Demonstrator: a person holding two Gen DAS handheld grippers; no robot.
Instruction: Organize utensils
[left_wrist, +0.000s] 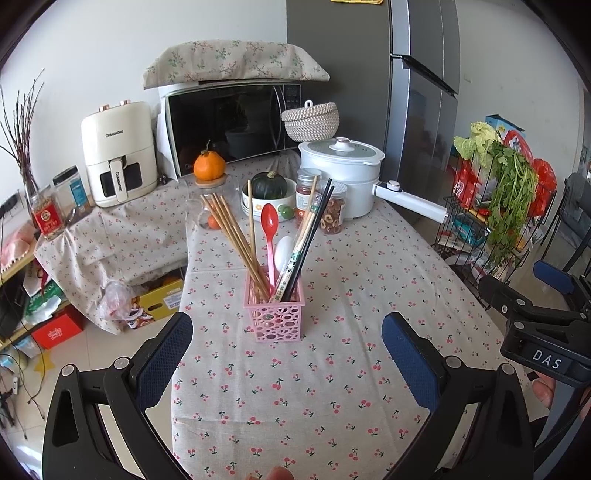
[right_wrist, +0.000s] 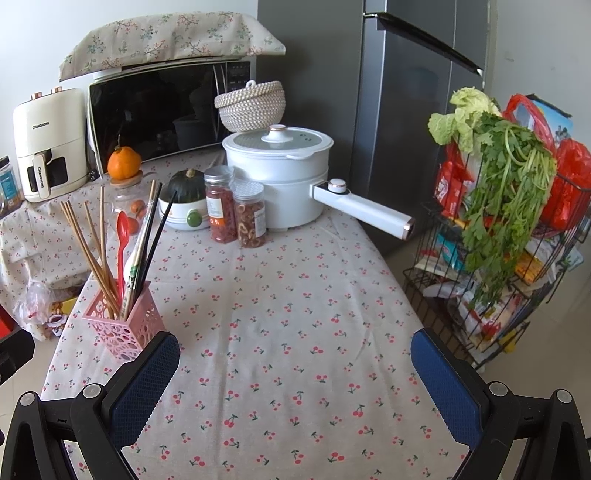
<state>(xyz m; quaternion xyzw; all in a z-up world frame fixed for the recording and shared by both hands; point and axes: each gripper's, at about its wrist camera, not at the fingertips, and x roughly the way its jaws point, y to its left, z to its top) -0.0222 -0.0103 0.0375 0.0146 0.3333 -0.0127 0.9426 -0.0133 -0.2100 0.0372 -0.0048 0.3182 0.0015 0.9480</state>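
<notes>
**Pink holder loaded, both claws spread wide**

Pink lattice utensil holder (left_wrist: 274, 318) sitting upright on the cherry-print tablecloth (left_wrist: 332, 369), dead ahead at 12 o'clock from the left gripper (left_wrist: 287, 354). Square, perforated plastic, packed full. Inside: a fan of bamboo chopsticks (left_wrist: 232, 236) leaning toward 11 o'clock, a red spoon (left_wrist: 270, 225) standing almost straight with the bowl end up, a white spoon (left_wrist: 283, 253) tucked low behind it, and dark chopsticks (left_wrist: 314, 225) tilting toward 1 o'clock. Long axes all running up out of the holder, handles down; probably a printed pale pair mixed in beside the dark ones, hard to separate at this angle.

Left gripper spread wide, nothing between the blue pads (left_wrist: 164, 363), holder just beyond the tips, not touching.

From the right gripper (right_wrist: 295, 384), holder (right_wrist: 123, 325) over at 10 o'clock, close by the left finger. Also wide apart, holding nothing.

Farther back at 12: white electric pot (right_wrist: 279, 173), two spice jars (right_wrist: 236, 214), microwave (right_wrist: 155, 110).
</notes>
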